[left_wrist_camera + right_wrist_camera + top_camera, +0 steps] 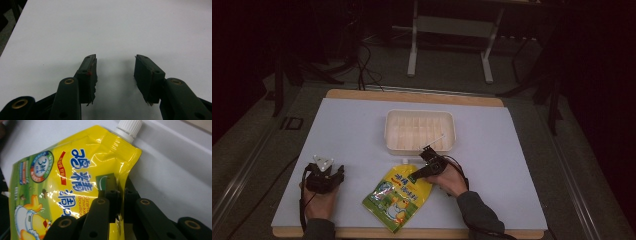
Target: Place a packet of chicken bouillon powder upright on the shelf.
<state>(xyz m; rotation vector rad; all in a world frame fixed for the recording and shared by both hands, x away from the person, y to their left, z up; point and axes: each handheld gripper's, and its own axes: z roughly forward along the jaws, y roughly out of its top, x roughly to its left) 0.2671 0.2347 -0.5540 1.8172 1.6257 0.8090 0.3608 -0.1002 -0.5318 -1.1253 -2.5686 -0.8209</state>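
Step in hand: taking hold of the pouch [398, 198]. My right gripper [119, 188] has its jaws pinched together on the pouch's side edge, a little below the white cap [128, 128]; the yellow film buckles between the pads. In the high view the right gripper [421, 172] sits at the pouch's upper right edge, the pouch lying flat on the white mat [522, 165] just ahead of my right hand [451, 181]. The grip looks made; I judge the lift not yet begun, since the bag rests full length on the mat.

The tray [419, 131] stands beyond the right gripper, close past the cap end of the pouch. It has many small compartments, and I cannot tell whether any holds something.

Left gripper [115, 75]: jaws wide apart, nothing between them, bare mat beneath and ahead. In the high view the left gripper [325, 176] is well to the left of the pouch, apart from it, resting low with my left hand [318, 202] behind it.

Pose: right forearm comes in slanting from the lower right, wrist turned so the jaws point left and forward across the pouch's edge. Left forearm runs straight forward, jaws pointing up the mat.

Next move, as I judge it: raise the pouch by this edge. It is a thin-film hold near one corner, so the bag will sag and swing; lift slowly, and bring the left gripper over to steady the bottom if it droops.
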